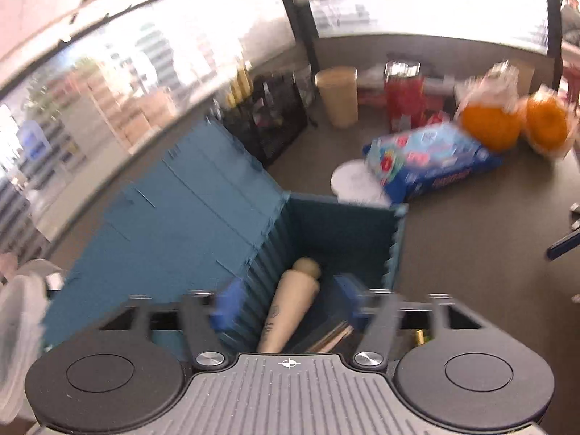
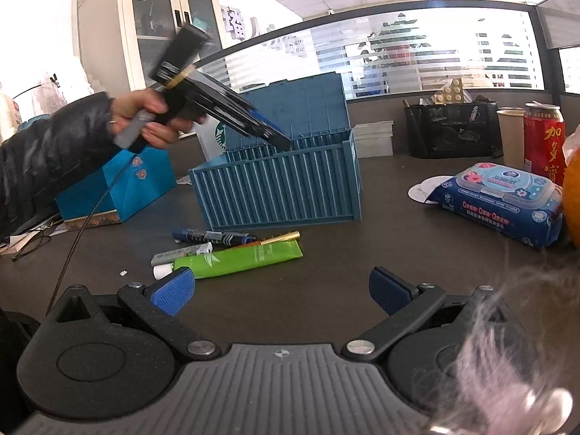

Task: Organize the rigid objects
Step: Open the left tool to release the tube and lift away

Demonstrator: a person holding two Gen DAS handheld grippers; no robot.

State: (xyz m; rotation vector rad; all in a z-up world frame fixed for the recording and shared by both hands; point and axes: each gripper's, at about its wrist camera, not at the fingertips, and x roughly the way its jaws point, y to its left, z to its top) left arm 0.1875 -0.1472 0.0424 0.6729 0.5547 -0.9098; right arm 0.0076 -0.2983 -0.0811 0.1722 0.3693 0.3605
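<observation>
A blue container-shaped box stands open on the dark table, its lid tipped back. My left gripper is open and empty, hovering over the box mouth; a wooden pin and a few other items lie inside below it. In the right wrist view the left gripper points down into the box. My right gripper is open and empty, low over the table. Ahead of it lie a green tube, a blue marker, a grey-white tube and a gold-capped pen.
A blue wet-wipes pack, white coasters, a red can, a beige cup and oranges sit right. A black mesh organizer is behind. A blue gift box stands left.
</observation>
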